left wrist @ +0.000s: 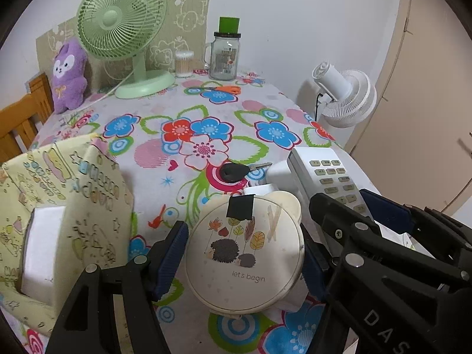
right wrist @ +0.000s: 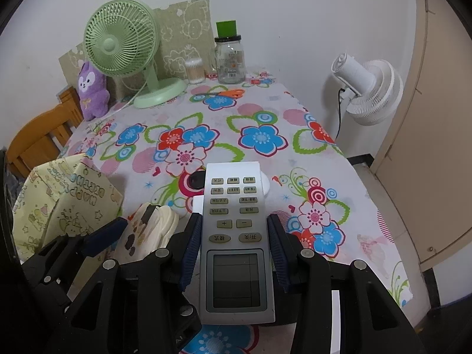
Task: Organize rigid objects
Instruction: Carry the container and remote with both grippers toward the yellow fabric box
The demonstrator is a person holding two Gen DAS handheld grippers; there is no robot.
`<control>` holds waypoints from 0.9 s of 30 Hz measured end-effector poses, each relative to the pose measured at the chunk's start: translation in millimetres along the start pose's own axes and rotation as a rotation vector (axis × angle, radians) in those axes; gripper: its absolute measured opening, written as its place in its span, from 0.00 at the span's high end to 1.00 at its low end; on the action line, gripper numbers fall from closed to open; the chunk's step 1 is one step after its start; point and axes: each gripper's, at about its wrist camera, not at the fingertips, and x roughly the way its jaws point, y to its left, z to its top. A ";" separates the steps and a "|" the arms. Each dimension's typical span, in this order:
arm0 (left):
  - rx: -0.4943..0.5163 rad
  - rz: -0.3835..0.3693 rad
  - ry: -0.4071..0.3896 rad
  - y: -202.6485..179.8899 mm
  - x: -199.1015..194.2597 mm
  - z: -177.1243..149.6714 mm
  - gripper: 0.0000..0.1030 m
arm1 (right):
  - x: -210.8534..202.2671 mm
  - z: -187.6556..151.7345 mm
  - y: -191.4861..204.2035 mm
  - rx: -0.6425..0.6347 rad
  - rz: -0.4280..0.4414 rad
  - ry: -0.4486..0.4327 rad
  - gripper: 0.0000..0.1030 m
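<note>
Your left gripper has matt black plastic arms with ribbed blue pads; it clamps a smooth, satin cream plastic round case, a patch of matt black tape on its lid. Your right gripper grips a smooth grey-white plastic remote with rubbery-looking buttons and a glossy screen. The surface wears matt printed cloth. Beside you: a creased paper-wrapped box, a black-headed metal key, a clear glass jar, a fuzzy purple plush.
</note>
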 end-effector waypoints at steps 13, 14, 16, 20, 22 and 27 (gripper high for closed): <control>0.024 0.045 -0.059 2.6 -32.4 1.8 0.30 | -28.7 1.3 11.3 -0.011 0.014 -0.050 0.54; 0.024 0.046 -0.063 3.0 -34.6 2.1 0.30 | -30.6 1.5 12.0 -0.011 0.014 -0.052 0.54; 0.025 0.050 -0.070 3.6 -38.4 2.7 0.30 | -35.0 1.7 13.3 -0.013 0.014 -0.059 0.54; 0.026 0.061 -0.086 5.5 -46.3 5.5 0.29 | -42.4 4.2 17.5 -0.019 0.010 -0.074 0.54; 0.029 0.066 -0.093 6.4 -50.0 6.1 0.29 | -45.2 6.0 20.2 -0.022 0.010 -0.080 0.54; 0.030 0.086 -0.101 14.6 -55.5 9.5 0.29 | -49.8 10.0 28.8 -0.032 0.002 -0.089 0.54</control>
